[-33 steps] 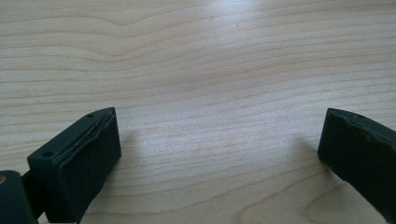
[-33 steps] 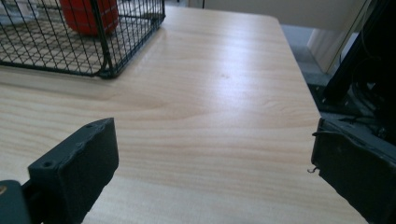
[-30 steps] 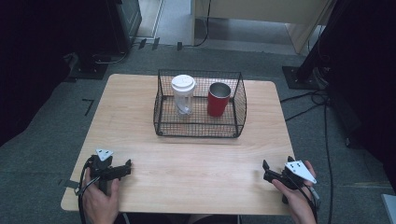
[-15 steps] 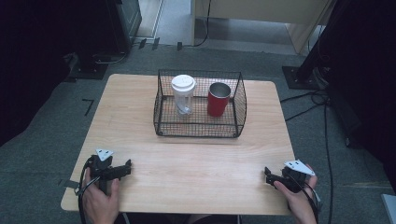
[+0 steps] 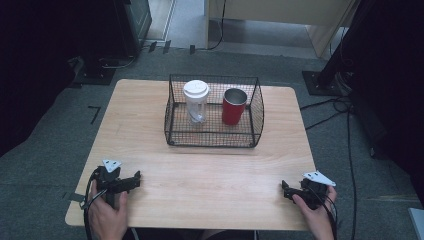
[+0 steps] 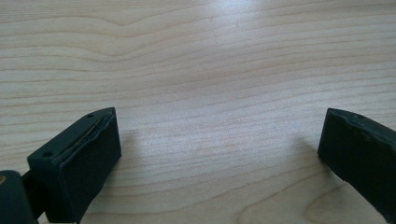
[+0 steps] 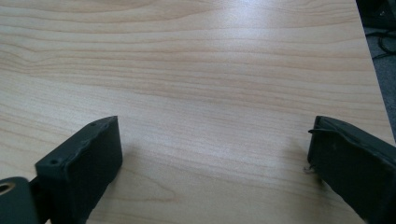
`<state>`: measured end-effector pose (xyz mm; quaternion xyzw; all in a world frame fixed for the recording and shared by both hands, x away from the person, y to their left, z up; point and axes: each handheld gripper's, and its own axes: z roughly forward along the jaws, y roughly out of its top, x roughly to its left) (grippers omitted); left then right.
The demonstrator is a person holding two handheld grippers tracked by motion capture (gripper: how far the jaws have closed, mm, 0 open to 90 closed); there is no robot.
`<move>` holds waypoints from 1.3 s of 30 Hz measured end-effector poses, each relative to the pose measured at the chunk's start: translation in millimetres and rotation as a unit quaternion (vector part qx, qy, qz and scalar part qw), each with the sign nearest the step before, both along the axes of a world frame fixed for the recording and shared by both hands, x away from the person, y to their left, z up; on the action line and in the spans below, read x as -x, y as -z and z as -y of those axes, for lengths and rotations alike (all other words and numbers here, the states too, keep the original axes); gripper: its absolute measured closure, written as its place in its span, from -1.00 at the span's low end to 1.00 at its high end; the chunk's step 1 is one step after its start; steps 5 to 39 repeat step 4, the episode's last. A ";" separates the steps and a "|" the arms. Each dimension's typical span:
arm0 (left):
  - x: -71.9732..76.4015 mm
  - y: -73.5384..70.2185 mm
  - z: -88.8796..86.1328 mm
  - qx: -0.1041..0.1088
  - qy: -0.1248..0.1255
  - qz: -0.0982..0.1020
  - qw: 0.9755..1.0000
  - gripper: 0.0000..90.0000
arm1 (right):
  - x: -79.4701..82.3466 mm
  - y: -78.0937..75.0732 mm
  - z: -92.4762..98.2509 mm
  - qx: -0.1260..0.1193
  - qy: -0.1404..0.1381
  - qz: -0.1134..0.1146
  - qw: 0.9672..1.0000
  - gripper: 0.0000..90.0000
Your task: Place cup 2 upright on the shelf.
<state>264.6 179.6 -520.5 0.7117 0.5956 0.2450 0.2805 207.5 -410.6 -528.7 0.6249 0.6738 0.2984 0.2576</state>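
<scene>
I have the left gripper (image 5: 131,182) resting near the tabletop's (image 5: 150,125) near-left corner, jaws spread wide over bare wood. Toward the far edge, around the middle, sits the wire basket (image 5: 215,141); in it a clear cup with a white lid (image 5: 195,100) stands left of a red cup (image 5: 233,106), both upright. By the near-right corner my right gripper (image 5: 286,189) has just been opening its jaws, wide now, nothing between them.
</scene>
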 end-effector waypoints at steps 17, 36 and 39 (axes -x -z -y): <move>0.0 0.0 0.0 0.000 0.000 0.000 1.000 -1.00 | -1.6 0.0 -5.4 0.000 0.009 -0.003 1.000 -0.97; 0.0 0.0 0.0 0.000 0.000 0.000 1.000 -1.00 | -1.6 0.0 -5.4 0.000 0.009 -0.003 1.000 -0.97; 0.0 0.0 0.0 0.000 0.000 0.000 1.000 -1.00 | -1.6 0.0 -5.4 0.000 0.009 -0.003 1.000 -0.97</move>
